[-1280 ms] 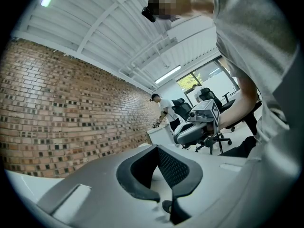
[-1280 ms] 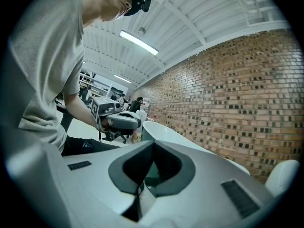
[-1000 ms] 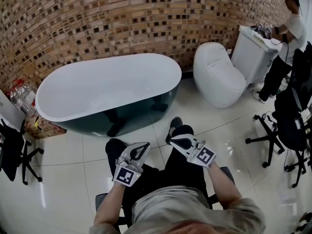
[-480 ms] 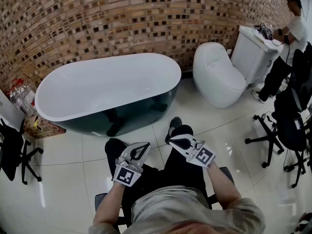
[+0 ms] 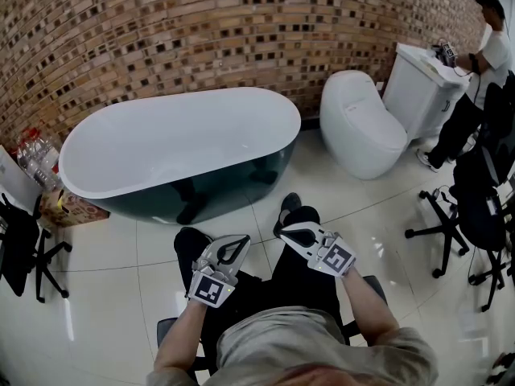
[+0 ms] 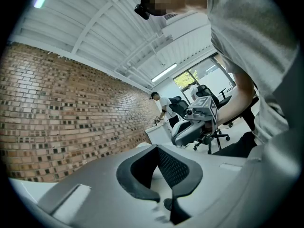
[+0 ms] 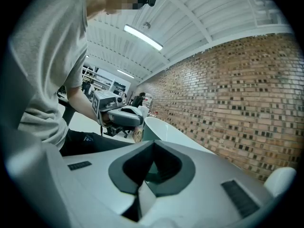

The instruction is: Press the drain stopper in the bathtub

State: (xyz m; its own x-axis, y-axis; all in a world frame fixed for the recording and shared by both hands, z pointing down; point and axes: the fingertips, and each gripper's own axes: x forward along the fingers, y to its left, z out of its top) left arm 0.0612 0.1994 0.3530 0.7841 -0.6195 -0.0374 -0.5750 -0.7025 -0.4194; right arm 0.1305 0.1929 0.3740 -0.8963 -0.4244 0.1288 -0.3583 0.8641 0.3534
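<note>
Start position; no part of the task was begun. You sat on a chair (image 5: 167, 328) with the left tongs (image 5: 239, 241) and right tongs (image 5: 286, 232) held low before you, each pair closed tip to tip, nothing between. Bathtub (image 5: 177, 139) stood ahead against the brick wall (image 5: 201, 30), well apart from both. Drain stopper could not be seen: the tub's white inside showed no sign of it. Step in hand, by my judgement, was the approach. Next move called for rising, reaching into the tub, finding the stopper and pressing it with one closed pair.
</note>
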